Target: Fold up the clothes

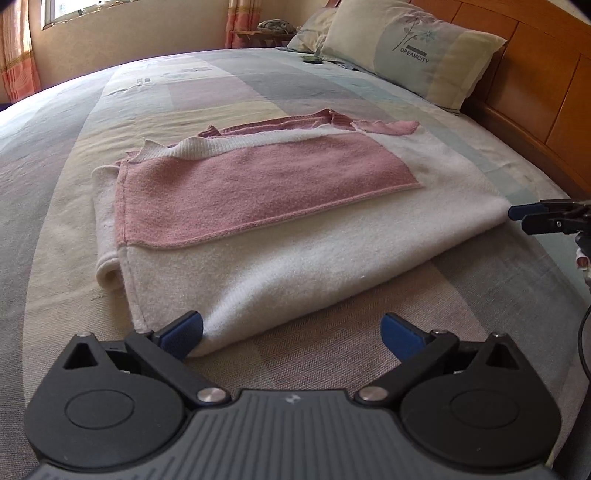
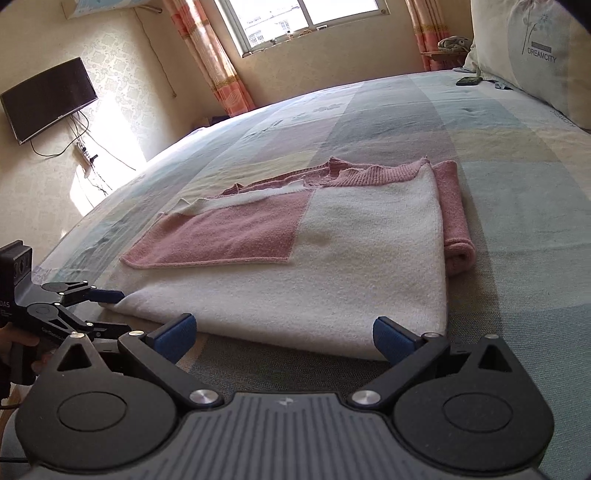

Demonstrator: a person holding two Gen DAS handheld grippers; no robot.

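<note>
Sweater (image 1: pixel 280 229) folded on bed (image 1: pixel 332 88) | left tool (image 1: pixel 291 334) spread | right tool (image 2: pixel 284 334) spread

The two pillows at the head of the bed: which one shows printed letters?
The nearer, larger pillow, with DREAMCITY printed beneath a flower drawing. The smaller pillow behind it, toward the window side, shows no letters.

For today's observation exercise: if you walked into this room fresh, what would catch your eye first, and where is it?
The half-folded pink and cream knitted sweater lies in the middle of the pastel patchwork bedspread. Both open grippers, the left gripper and the right gripper, sit at its near edge. A cream pillow printed DREAMCITY leans on the wooden headboard, and a black wall television hangs left of the window.
</note>
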